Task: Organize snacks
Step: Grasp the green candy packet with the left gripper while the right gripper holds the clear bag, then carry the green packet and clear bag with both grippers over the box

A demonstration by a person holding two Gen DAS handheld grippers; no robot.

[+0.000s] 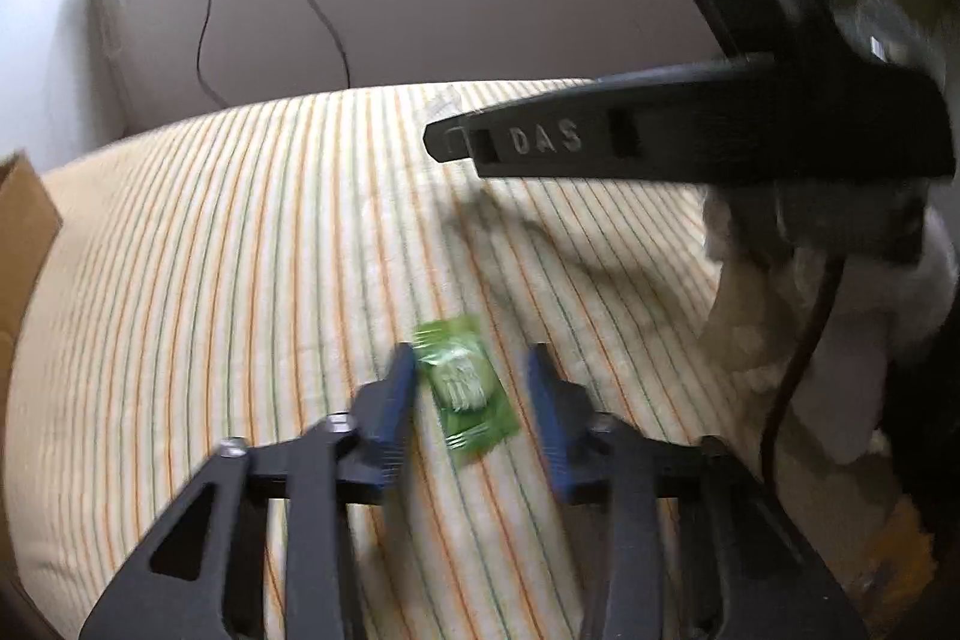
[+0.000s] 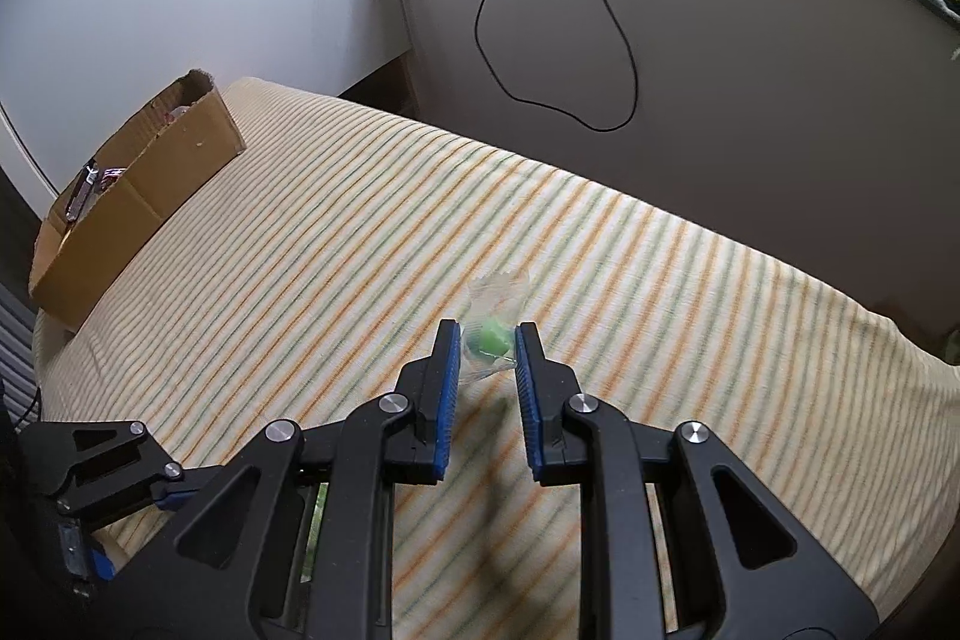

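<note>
Right now my right gripper clamps the green candy above the striped sheet; my left gripper gapes around the green packet, lying flat.

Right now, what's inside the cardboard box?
In the right wrist view, the cardboard box shows a shiny silver-and-red wrapper near its rim. The wall hides everything deeper, so the rest cannot be seen.

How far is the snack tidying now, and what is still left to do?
Done: the cardboard box already holds some packets. In hand: the right tool is shut on a green candy in clear wrap. Left: the green packet lies on the striped cloth between the open fingers of the left tool, not gripped.
</note>
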